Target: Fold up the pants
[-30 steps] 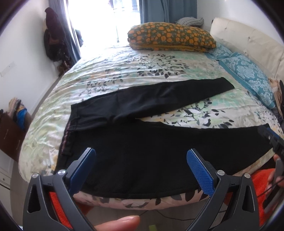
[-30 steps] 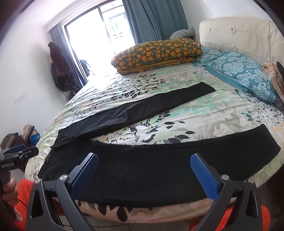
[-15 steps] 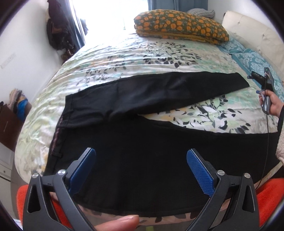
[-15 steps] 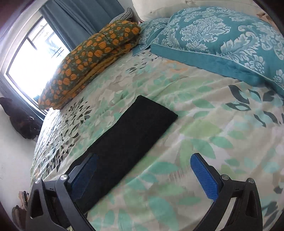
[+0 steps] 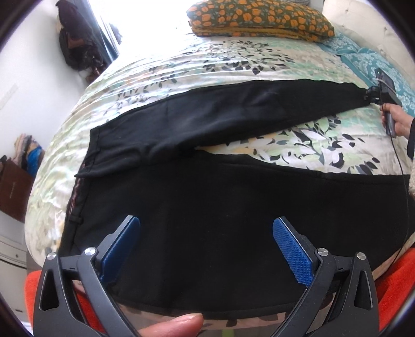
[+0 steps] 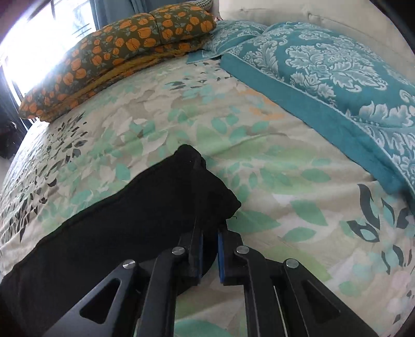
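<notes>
Now pant-leg hem (image 6: 205,197) pinched between right fingers (image 6: 221,248).

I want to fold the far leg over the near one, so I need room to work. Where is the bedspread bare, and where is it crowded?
Bare bedspread lies between the far leg and the orange-flowered pillow, and in a wedge between the two legs. Crowded: the teal pillows by the headboard, and the far leg's cuff, where the right gripper has just closed.

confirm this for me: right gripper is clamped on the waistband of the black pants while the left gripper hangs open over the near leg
Not the waistband. The right gripper is clamped on the far leg's cuff of the black pants, as the right wrist view shows. The left gripper does hang open over the near leg.
</notes>
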Action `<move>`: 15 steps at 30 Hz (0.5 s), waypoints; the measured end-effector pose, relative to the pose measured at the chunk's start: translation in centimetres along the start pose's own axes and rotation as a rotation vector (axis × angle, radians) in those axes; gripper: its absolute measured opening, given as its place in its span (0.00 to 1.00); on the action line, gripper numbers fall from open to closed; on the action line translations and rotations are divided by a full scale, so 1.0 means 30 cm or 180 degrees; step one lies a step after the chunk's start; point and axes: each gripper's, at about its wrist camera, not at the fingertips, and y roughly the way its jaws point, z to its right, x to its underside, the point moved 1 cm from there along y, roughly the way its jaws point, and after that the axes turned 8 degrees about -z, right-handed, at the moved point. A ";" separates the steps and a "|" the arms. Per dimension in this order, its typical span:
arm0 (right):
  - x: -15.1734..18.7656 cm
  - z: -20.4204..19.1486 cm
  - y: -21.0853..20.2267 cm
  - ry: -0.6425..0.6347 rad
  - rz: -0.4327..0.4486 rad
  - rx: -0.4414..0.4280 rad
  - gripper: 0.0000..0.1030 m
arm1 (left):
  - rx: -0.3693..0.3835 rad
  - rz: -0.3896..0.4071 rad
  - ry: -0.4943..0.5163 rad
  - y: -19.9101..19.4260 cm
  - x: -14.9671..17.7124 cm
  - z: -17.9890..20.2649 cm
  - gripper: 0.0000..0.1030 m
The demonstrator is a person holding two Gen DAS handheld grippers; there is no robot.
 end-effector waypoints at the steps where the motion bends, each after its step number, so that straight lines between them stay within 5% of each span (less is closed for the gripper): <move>1: 0.007 0.000 0.010 0.0001 -0.0005 0.0054 0.19 | -0.0004 0.0001 0.0025 -0.004 0.005 0.007 0.99; 3: 0.019 -0.007 0.002 0.0003 0.0098 0.0104 0.34 | -0.0001 -0.0001 0.0077 -0.012 0.015 0.014 0.99; 4: 0.027 -0.007 -0.006 0.0011 0.0092 0.0106 0.58 | -0.0002 -0.0002 0.0087 -0.014 0.018 0.011 0.99; 6: 0.050 -0.006 -0.054 0.0018 0.0119 0.0159 0.87 | 0.0004 0.0015 0.0051 -0.013 0.016 -0.007 0.99; 11: 0.227 -0.037 -0.325 -0.0122 0.0477 0.0140 0.88 | -0.0097 0.0181 -0.0126 0.025 -0.021 -0.079 0.99; 15: 0.538 -0.130 -0.576 -0.0413 0.0464 -0.0237 0.90 | -0.0192 0.0255 -0.0221 0.092 -0.032 -0.118 0.99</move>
